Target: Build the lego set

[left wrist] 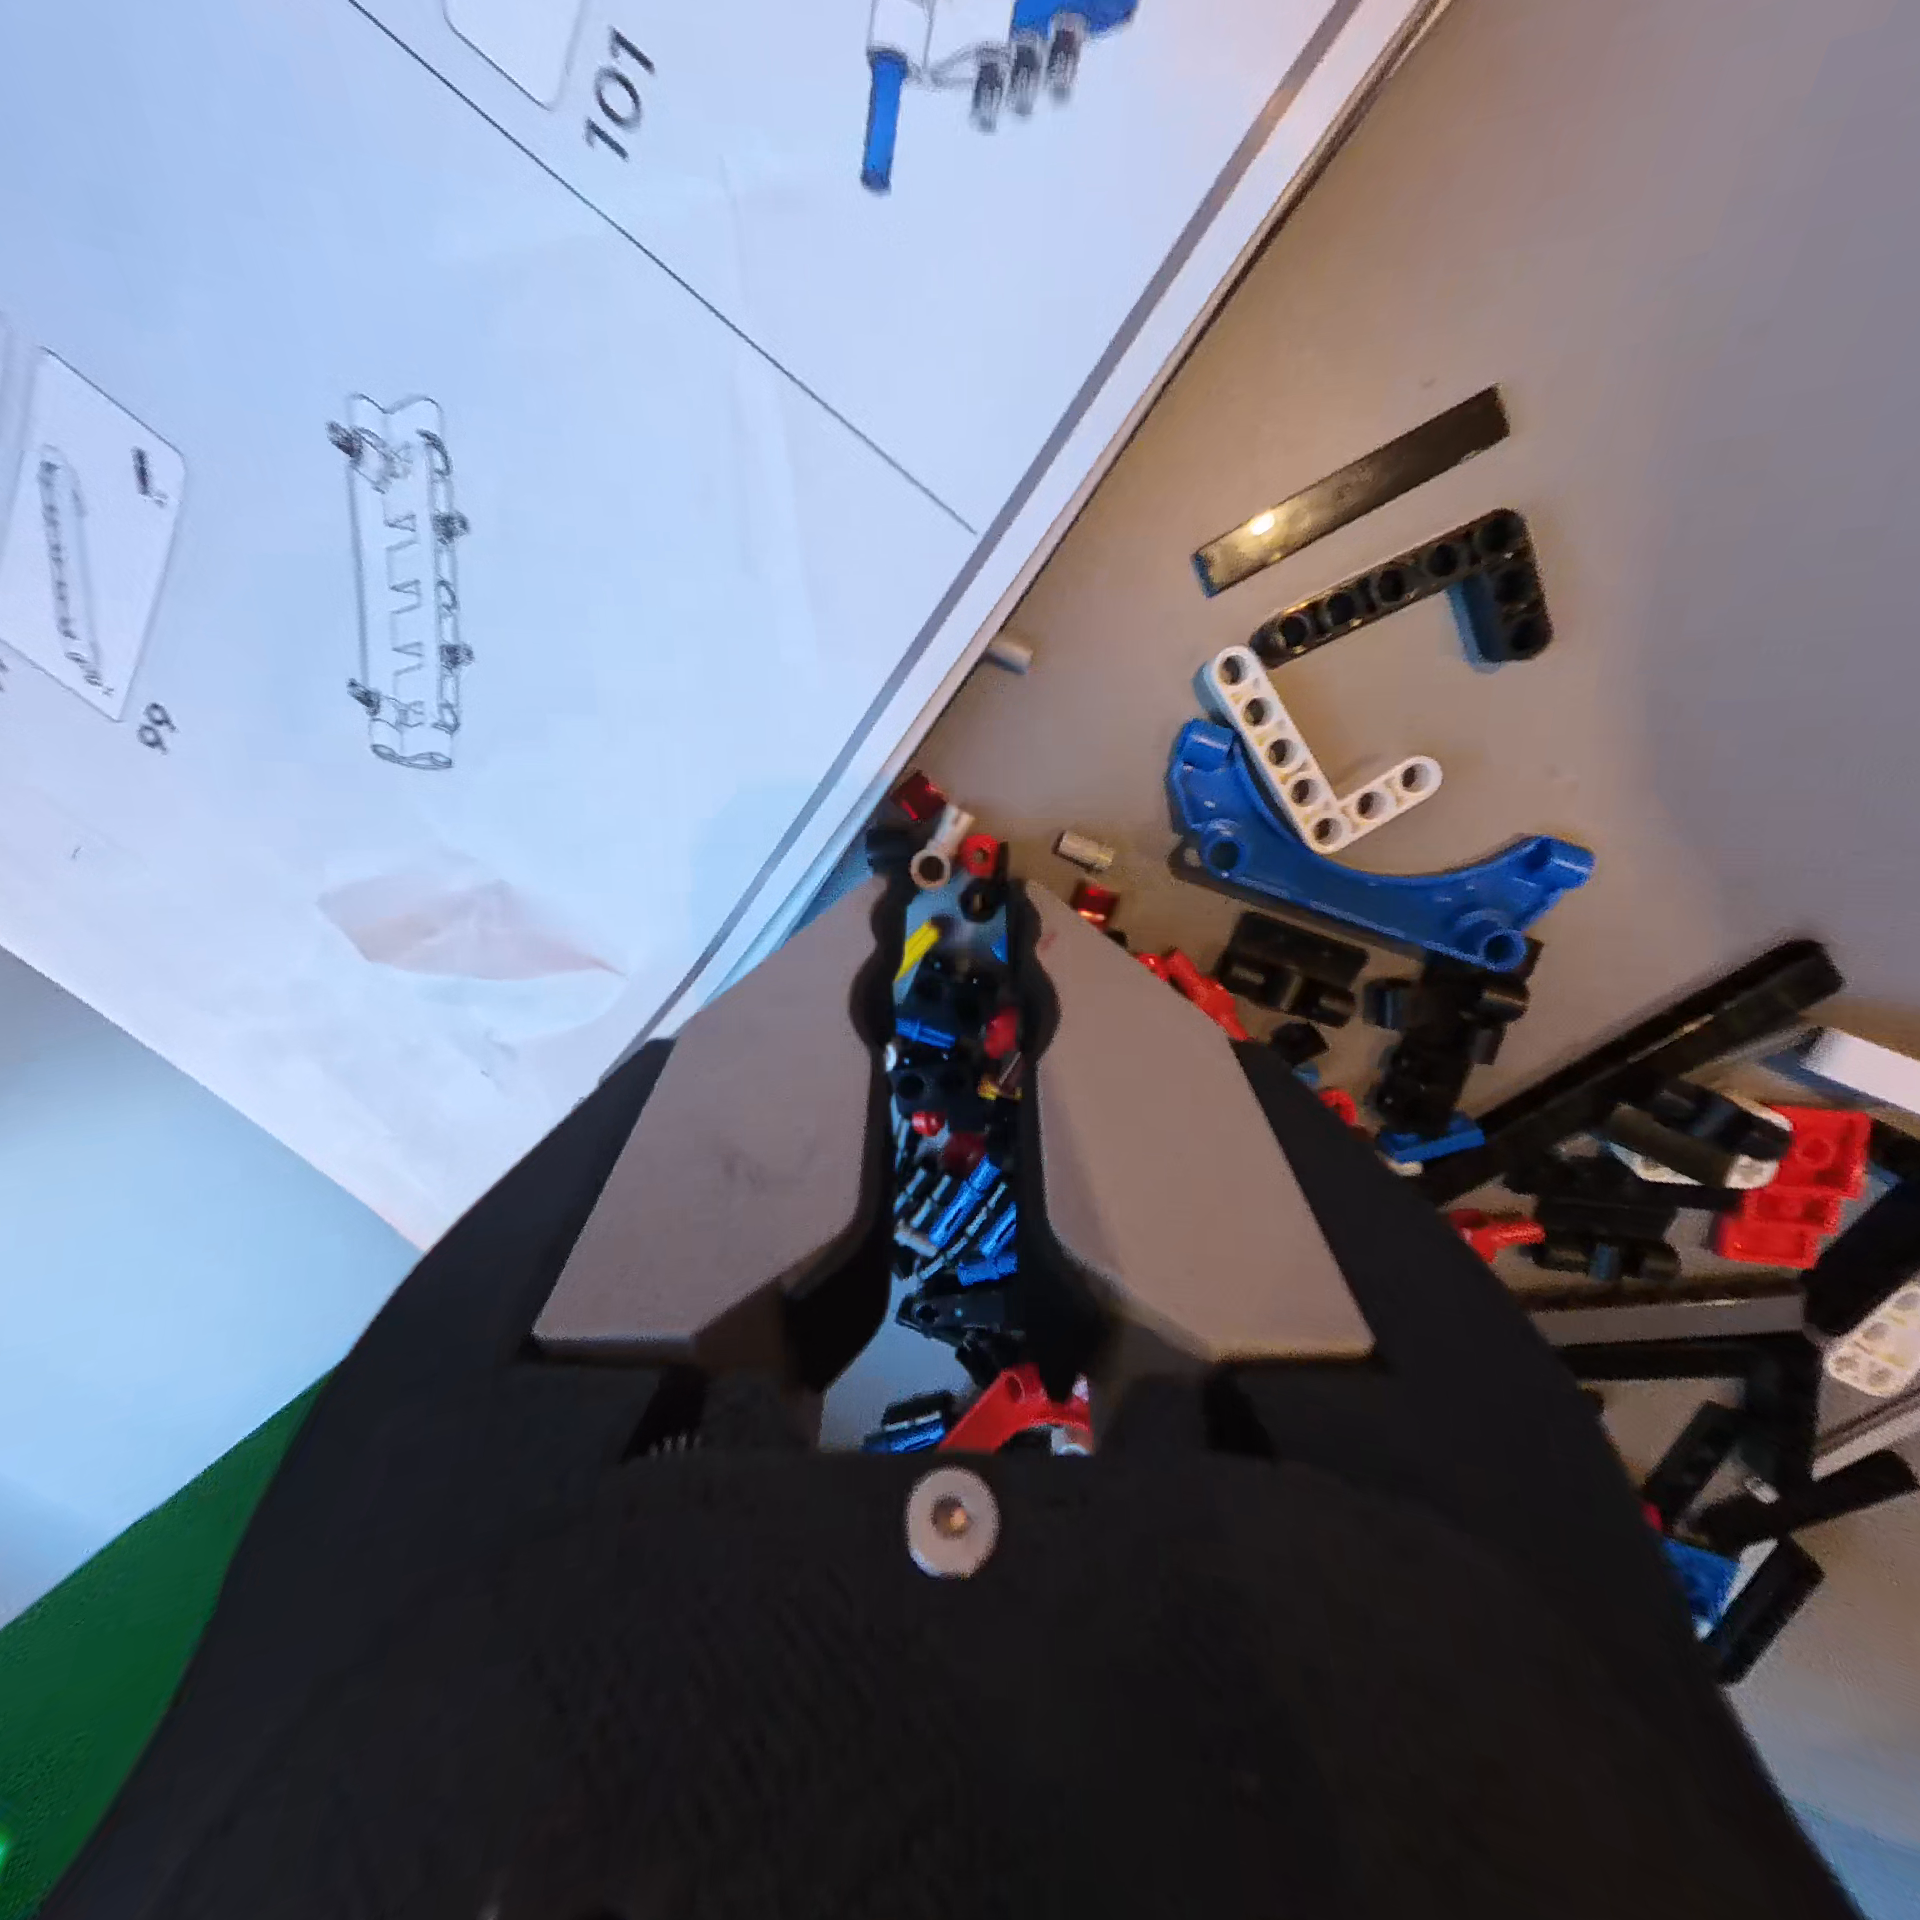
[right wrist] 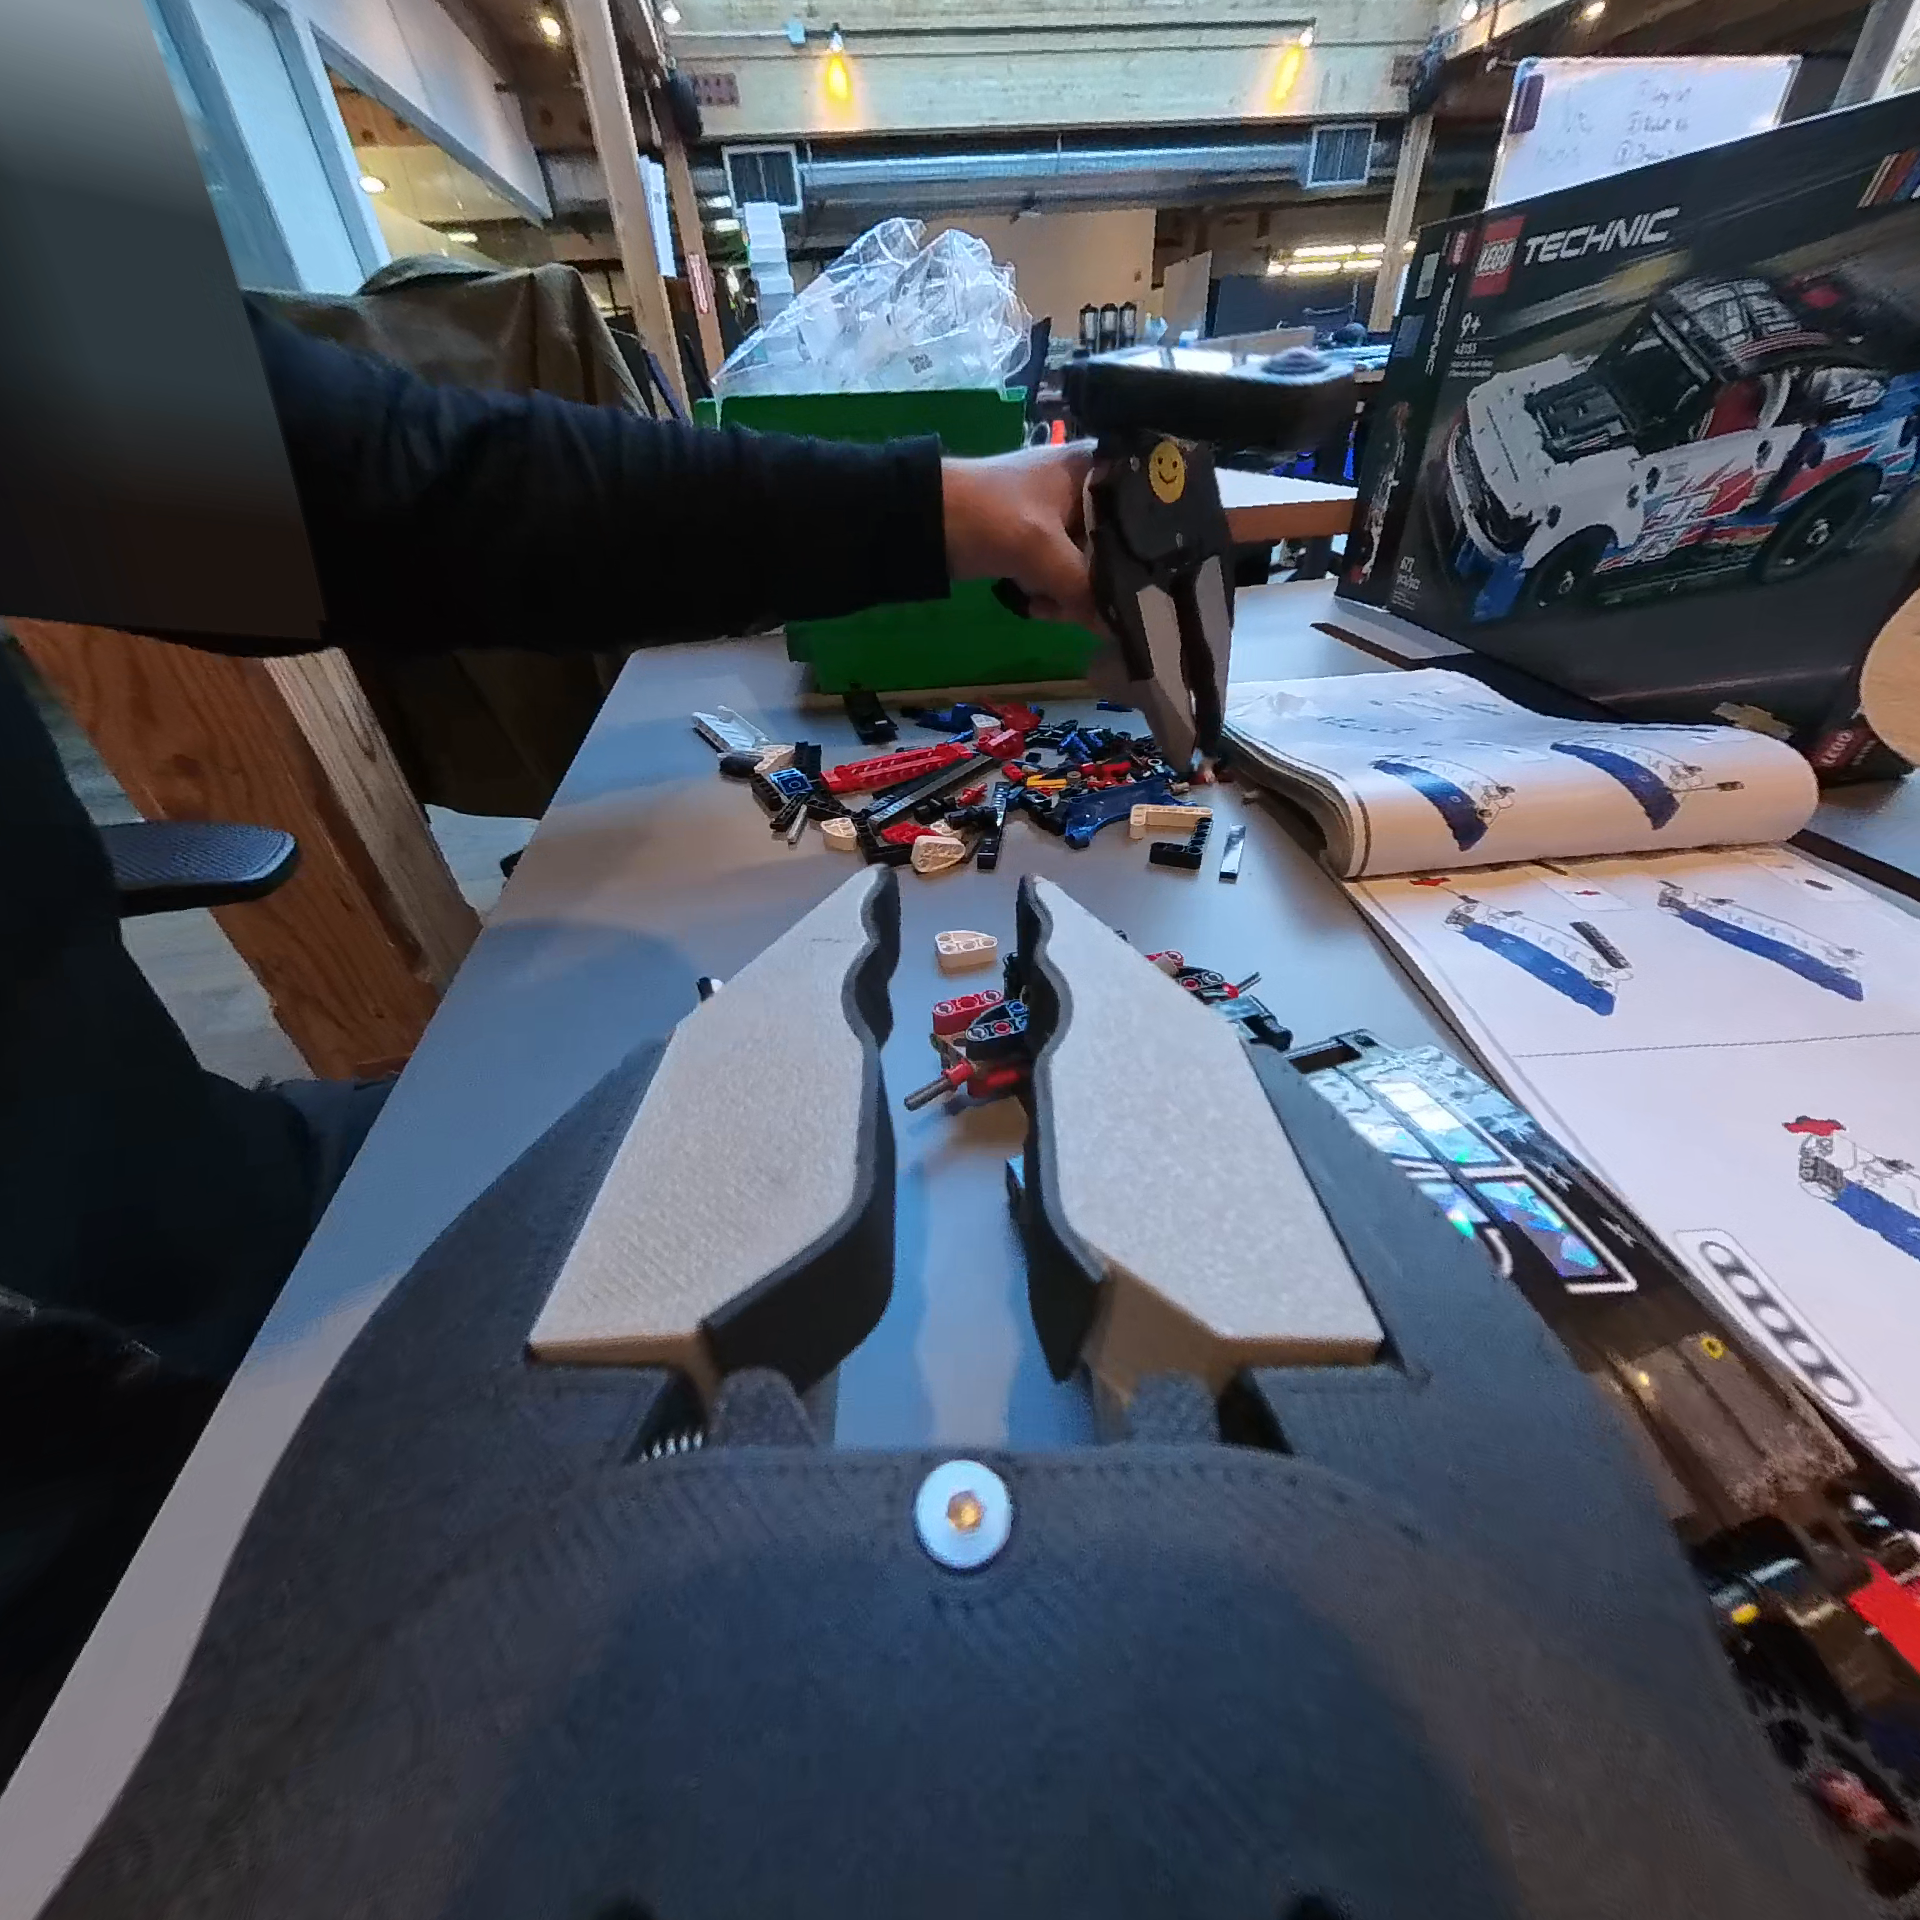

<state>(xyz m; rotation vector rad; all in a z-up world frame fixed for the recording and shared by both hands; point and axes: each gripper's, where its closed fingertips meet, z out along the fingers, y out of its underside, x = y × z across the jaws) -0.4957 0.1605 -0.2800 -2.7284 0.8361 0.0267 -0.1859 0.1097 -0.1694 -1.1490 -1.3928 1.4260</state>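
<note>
Right black gripper w/ grey pads (right wrist: 956, 914): jaws apart, empty, over small red-black lego sub-assembly (right wrist: 982, 1039). Left gripper (left wrist: 951, 904) tips in loose pin pile (left wrist: 956, 1122), narrow gap; grasp unclear. Risk: scattering pins or pinching two.

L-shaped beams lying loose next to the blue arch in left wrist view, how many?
2: a white L-beam overlapping the blue arch, a black L-beam beyond it. More may hide in the pile.

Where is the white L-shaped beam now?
In the left wrist view, the white beam lies right of the manual, overlapping the blue curved piece, below the black L-beam.
</note>
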